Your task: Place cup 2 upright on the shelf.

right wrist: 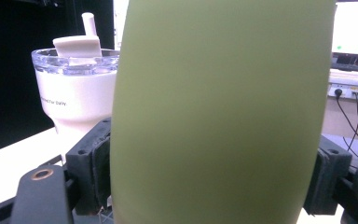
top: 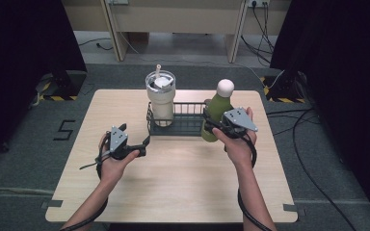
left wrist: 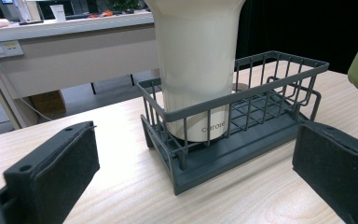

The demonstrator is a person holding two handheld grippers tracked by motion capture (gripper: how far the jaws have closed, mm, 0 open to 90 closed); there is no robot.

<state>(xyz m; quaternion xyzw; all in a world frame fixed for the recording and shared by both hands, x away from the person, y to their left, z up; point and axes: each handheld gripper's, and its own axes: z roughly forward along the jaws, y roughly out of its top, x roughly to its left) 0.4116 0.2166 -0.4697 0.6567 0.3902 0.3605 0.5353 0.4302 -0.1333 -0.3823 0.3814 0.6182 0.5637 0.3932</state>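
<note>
The right gripper (top: 211,126) is squeezing the green bottle (top: 218,111). Its two black jaws are pressing on the bottle's sides, one on each side, as the right gripper view shows (right wrist: 214,177). The bottle (right wrist: 223,112) is standing upright, with its white round cap on top. In the high view it is sitting at the right end of the dark wire basket (top: 185,126), just beside the basket's edge. I cannot tell if the bottle is touching the bench (top: 173,183) or hanging a bit above it.

The left gripper (top: 147,143) is holding nothing. Its jaws are standing wide apart, and in the left gripper view (left wrist: 196,186) they are pointing at the basket (left wrist: 242,154) from nearby without touching it.

There is one green bottle. There is one white cup (top: 160,98) with a clear lid and a straw, and it is standing inside the left end of the basket. There is one basket. There are two grippers, one in each hand.
</note>
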